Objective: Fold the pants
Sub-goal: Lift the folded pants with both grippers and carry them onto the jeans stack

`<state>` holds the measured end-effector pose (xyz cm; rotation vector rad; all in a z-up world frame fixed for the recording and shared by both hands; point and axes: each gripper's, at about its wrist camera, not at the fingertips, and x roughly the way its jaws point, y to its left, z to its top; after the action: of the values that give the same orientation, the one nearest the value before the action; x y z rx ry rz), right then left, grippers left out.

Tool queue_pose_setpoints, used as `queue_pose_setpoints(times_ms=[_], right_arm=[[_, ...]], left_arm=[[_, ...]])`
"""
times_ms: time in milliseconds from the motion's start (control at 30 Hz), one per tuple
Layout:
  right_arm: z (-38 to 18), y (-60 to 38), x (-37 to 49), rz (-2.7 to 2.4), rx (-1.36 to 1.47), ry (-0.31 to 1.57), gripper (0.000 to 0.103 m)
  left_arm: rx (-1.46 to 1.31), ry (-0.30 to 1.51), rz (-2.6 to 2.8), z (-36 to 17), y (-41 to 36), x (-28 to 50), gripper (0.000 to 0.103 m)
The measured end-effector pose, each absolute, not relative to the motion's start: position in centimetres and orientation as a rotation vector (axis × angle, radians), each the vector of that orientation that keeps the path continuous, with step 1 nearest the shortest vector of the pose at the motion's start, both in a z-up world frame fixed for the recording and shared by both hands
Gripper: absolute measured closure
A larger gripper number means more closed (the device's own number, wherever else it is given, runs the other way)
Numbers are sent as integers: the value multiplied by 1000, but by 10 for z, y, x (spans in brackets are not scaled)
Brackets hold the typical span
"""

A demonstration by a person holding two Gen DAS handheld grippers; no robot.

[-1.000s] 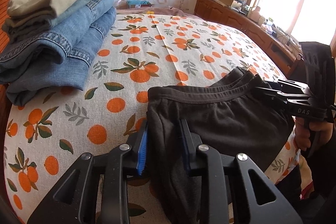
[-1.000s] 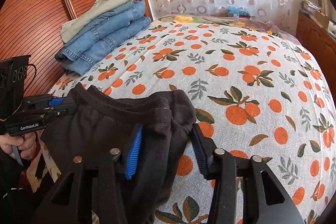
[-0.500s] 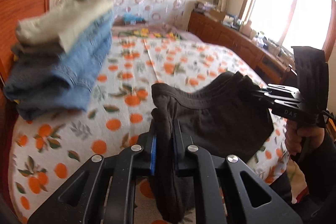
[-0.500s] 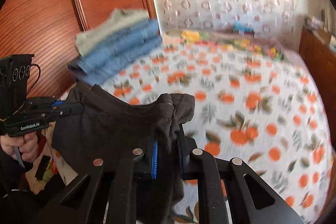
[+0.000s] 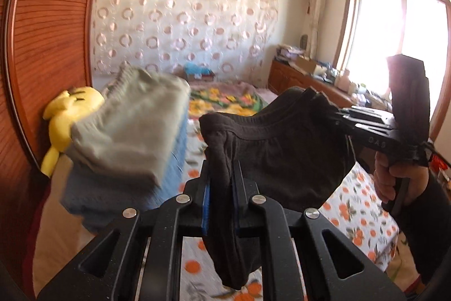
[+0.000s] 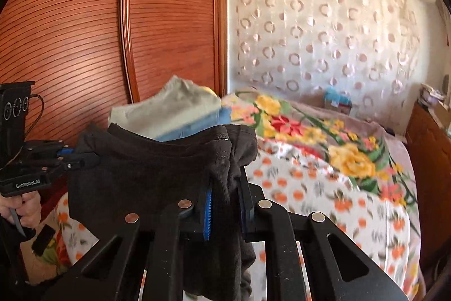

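Note:
Dark brown pants (image 5: 282, 154) hang in the air above the bed, stretched by the waistband between both grippers. My left gripper (image 5: 221, 185) is shut on one waistband corner, and cloth droops below its blue-padded fingers. My right gripper (image 6: 225, 196) is shut on the other corner of the pants (image 6: 146, 182). In the left wrist view the right gripper (image 5: 342, 117) shows at the right, held by a hand. The left gripper (image 6: 81, 155) shows at the left edge of the right wrist view.
A stack of folded pants, grey (image 5: 126, 131) over blue jeans (image 5: 118, 196), sits on the orange-print bedsheet (image 5: 352, 210) near the wooden wardrobe (image 6: 84, 33). A yellow plush toy (image 5: 64, 114) lies behind the stack. A floral blanket (image 6: 324, 137) covers the far bed; a cluttered sideboard (image 5: 304, 72) runs under the window.
Both grippers closed on the waistband corners and rose, lifting the pants off the bed. The views tilted up toward the far wall.

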<state>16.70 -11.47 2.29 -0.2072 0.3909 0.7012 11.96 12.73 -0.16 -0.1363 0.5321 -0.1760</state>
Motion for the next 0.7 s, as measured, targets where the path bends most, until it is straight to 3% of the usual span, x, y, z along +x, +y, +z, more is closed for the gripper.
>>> queue_pose_setpoints(times_ms=[233, 700], right_arm=[[51, -76, 215, 755, -272, 361, 89], [68, 39, 339, 895, -508, 370, 89]], left_arm=[[-176, 490, -119, 19, 156, 134, 90], [-256, 529, 8, 7, 211, 174, 90]])
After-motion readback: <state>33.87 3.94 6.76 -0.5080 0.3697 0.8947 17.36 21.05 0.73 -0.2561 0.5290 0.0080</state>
